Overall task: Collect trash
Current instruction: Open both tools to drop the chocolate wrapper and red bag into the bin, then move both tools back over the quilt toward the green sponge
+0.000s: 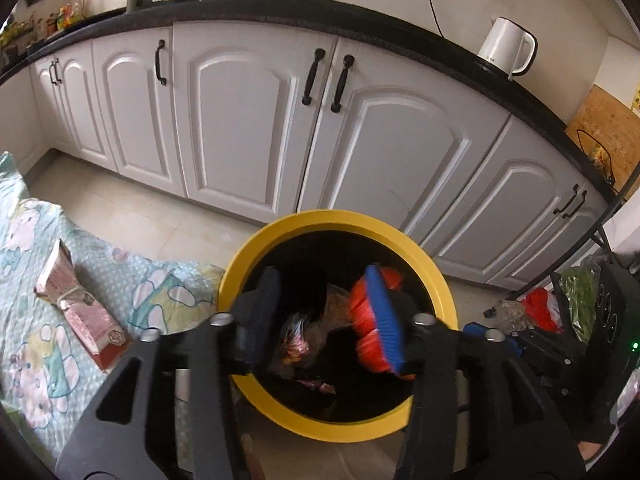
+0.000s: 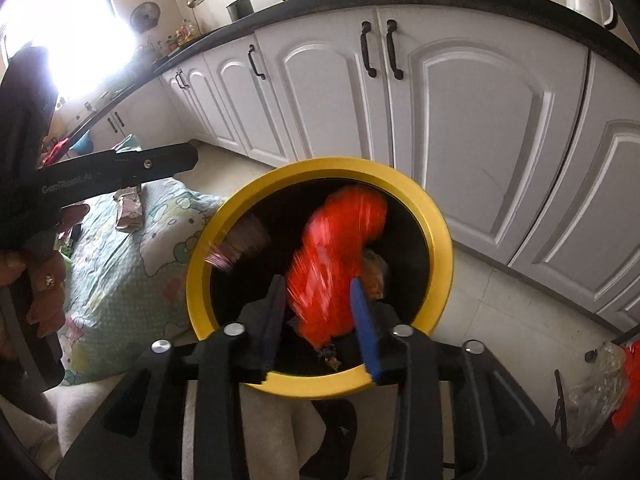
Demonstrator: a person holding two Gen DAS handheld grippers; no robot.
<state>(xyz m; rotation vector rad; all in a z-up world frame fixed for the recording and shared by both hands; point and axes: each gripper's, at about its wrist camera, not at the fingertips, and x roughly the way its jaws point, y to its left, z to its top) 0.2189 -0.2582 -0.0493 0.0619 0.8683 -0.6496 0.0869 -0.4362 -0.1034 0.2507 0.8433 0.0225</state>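
Trash — a red-orange snack wrapper (image 2: 336,256) is blurred in the right wrist view, between the right claw (image 2: 320,320) jaws but apparently loose and dropping into the yellow-rimmed bin (image 2: 320,170); pads not pressing on it, jaws partly apart. The left wrist view shows the left claw (image 1: 324,316) over the same bin, jaws about half apart, nothing pinched; a crumpled foil wrapper (image 1: 294,332) and clear plastic lie on the dark bin floor below it, and an orange-red wrapper (image 1: 370,320) sits just behind the blue pad, hard to say whether touching

Still to collect: a pink-and-red carton (image 1: 80,304), flattened and creased, lying on the cartoon-print blanket (image 1: 32,344) left of the bin, well apart from both claws

Handling, my read — all of it light, thin, crinkly. Film wrappers are slippery and collapse under the pads, so pinch a bunched fold or a sealed end seam, not a flat face. The carton is stiffer card: take it across a long edge or the folded end; the soft blanket under it may bunch up with the grip
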